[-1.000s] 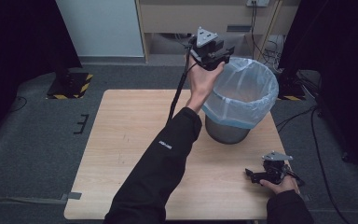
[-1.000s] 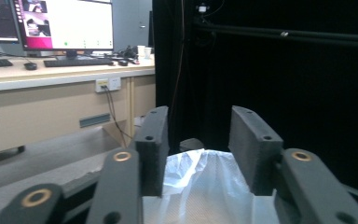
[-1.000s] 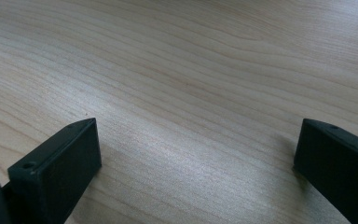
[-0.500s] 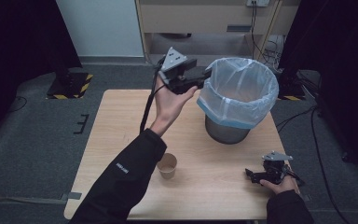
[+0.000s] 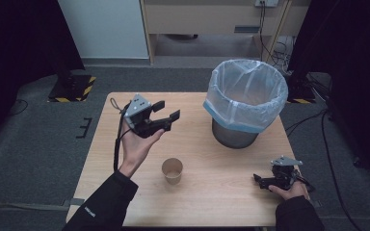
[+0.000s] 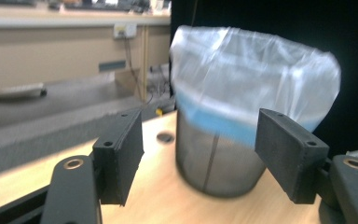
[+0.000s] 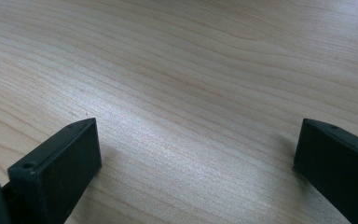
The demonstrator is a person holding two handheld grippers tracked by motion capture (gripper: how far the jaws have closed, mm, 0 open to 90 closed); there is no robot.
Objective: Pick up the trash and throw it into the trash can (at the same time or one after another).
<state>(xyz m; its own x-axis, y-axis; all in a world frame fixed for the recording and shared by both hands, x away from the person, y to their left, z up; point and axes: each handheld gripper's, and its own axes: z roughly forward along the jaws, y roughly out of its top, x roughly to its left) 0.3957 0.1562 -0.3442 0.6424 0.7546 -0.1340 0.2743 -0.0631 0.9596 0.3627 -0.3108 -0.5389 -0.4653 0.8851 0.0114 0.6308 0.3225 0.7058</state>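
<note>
The wooden table [image 5: 231, 202] carries everything here. On it stands the metal mesh bin [image 5: 234, 135], lined with a pale plastic bag [image 5: 250, 91] whose blue hem folds over the rim; it sits ahead of the left gripper [image 5: 166, 111] and well apart from it, and in the left gripper view the bin [image 6: 214, 158] shows between the two black pads [image 6: 121, 154]. The left gripper is held above the table in an upturned palm, its jaws spread wide with nothing between them; they have just been opening. The right gripper [image 5: 259, 180] lies low at the table's near right corner under the person's hand, well apart from the left one, and its jaws also stand wide apart and empty over bare wood [image 7: 191, 93]. A small brown paper cup [image 5: 172, 171] stands upright on the table below the left gripper, nearer the person, just beside the left forearm and untouched.
</note>
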